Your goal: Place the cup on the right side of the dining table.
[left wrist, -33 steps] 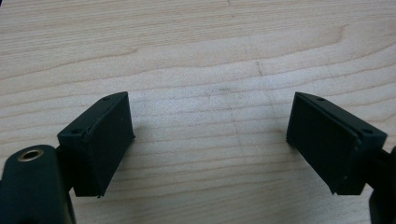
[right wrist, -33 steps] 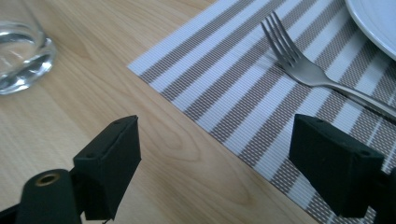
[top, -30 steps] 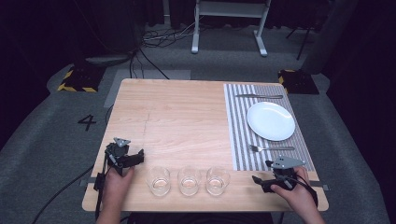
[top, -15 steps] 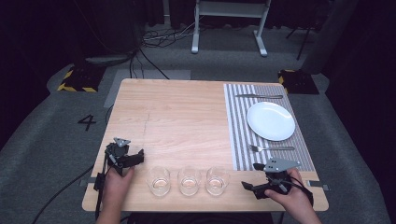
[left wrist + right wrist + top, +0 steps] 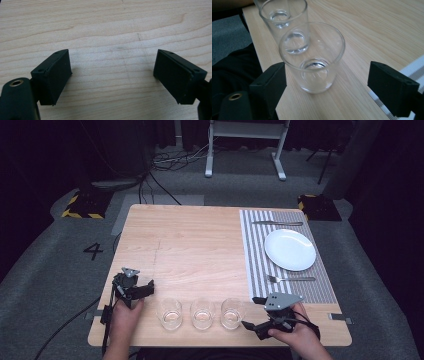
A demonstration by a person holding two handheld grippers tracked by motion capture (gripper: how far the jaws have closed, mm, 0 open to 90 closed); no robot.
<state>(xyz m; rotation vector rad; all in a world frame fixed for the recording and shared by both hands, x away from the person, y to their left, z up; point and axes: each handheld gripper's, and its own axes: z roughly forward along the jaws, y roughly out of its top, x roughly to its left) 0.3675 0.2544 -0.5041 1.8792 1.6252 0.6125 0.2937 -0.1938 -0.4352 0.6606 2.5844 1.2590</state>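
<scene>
Pale wood forms the table (image 5: 200,245), ringed by grey carpet. Nearest, three empty glasses line the near edge; the right gripper (image 5: 327,85) points at the rightmost glass (image 5: 313,57), jaws spread wide and gripping nothing, seemingly lined up to take it. At near left the left gripper (image 5: 112,72) hovers over bare wood, equally wide and empty. Farther right, a striped placemat (image 5: 255,255) carries fork (image 5: 290,279), plate (image 5: 290,249) and knife (image 5: 277,223), a setting apparently awaiting its glass.

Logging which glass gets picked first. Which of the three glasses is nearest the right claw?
The rightmost glass, beside the striped mat; it sits between the open right claw jaws.
</scene>
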